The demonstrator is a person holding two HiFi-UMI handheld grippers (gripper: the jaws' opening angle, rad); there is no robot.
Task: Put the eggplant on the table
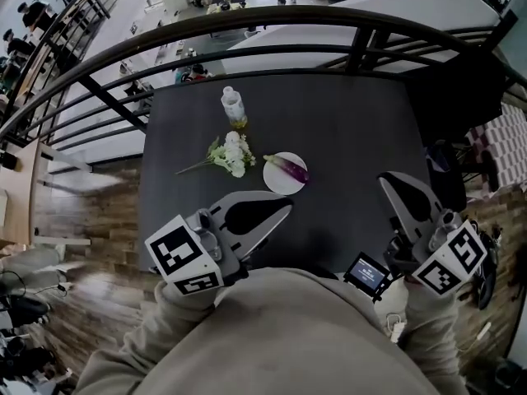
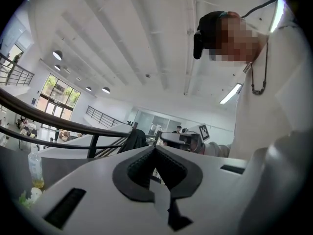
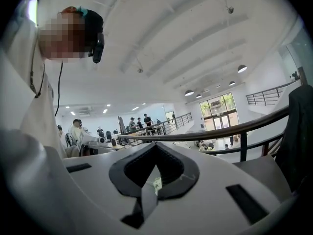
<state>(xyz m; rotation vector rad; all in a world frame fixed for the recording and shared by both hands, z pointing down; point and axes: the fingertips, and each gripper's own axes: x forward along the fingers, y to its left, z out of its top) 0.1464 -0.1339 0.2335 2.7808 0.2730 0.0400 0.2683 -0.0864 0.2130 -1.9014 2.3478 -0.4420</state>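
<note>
Eggplant (image 1: 288, 169), small and purple, lies on a white plate (image 1: 276, 181) near the middle of the dark table (image 1: 354, 130), which stands against a black railing (image 1: 247, 21). On the person's side, the left gripper (image 1: 286, 208) and the right gripper (image 1: 385, 179) hang over the table's near part, well apart from the plate, each with its jaws pressed together on nothing. Just left of the plate lies a bunch of white flowers (image 1: 232, 153), and beyond it a small clear bottle (image 1: 234, 107) stands upright.
</note>
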